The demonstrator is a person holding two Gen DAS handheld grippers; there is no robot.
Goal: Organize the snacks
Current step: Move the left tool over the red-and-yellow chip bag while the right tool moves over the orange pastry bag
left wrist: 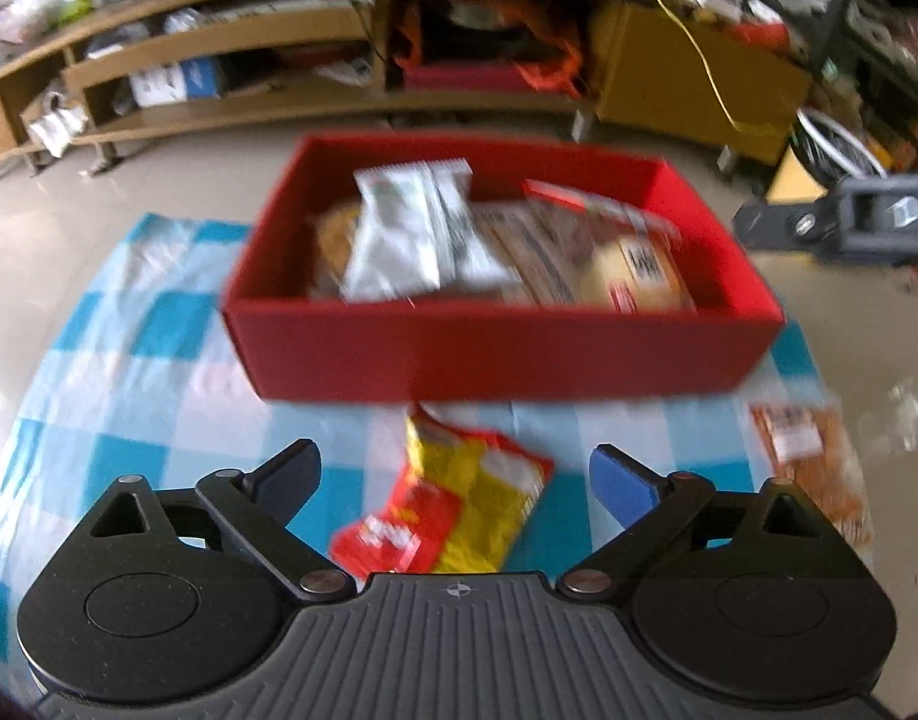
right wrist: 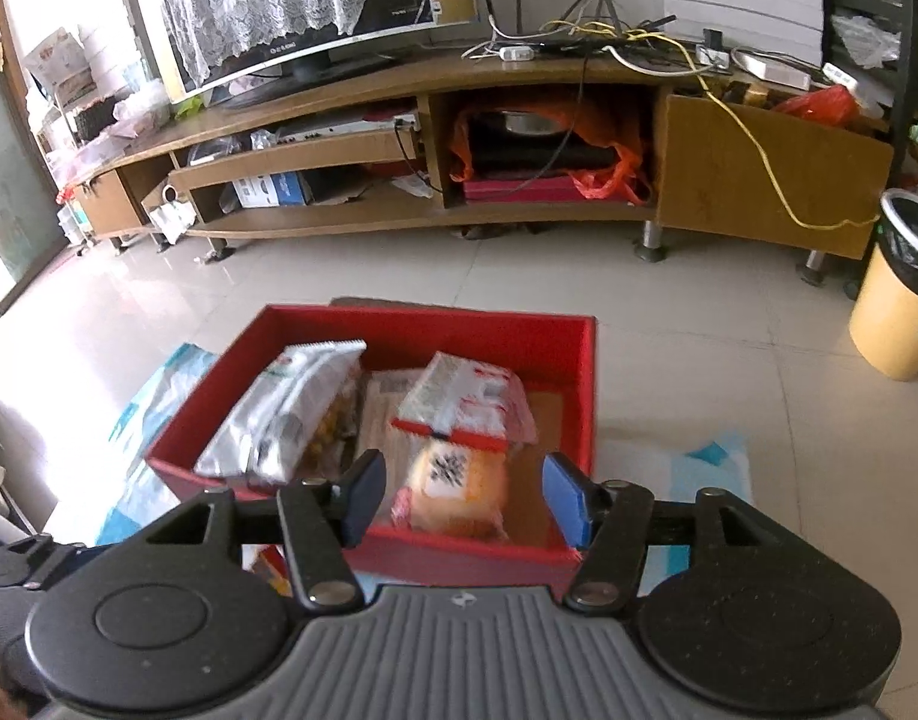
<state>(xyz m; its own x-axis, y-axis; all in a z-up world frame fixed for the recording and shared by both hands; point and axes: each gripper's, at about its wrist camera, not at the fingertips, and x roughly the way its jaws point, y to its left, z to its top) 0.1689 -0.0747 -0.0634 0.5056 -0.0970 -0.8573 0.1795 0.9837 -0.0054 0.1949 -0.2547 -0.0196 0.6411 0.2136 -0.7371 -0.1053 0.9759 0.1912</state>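
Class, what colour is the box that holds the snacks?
Red: the box is red inside and out, seen best in the left wrist view.

Left gripper (left wrist: 456, 480): black linkage arms, silver pivot screws, two round black discs either side of a ribbed grey plate stamped with a small crosshair mark. One finger pad dark, the other pad (left wrist: 624, 489) bright blue. Right gripper (right wrist: 459, 495): same build, triangular cut-outs in the black arms, blue pads (right wrist: 564, 498), ribbed grey plate.
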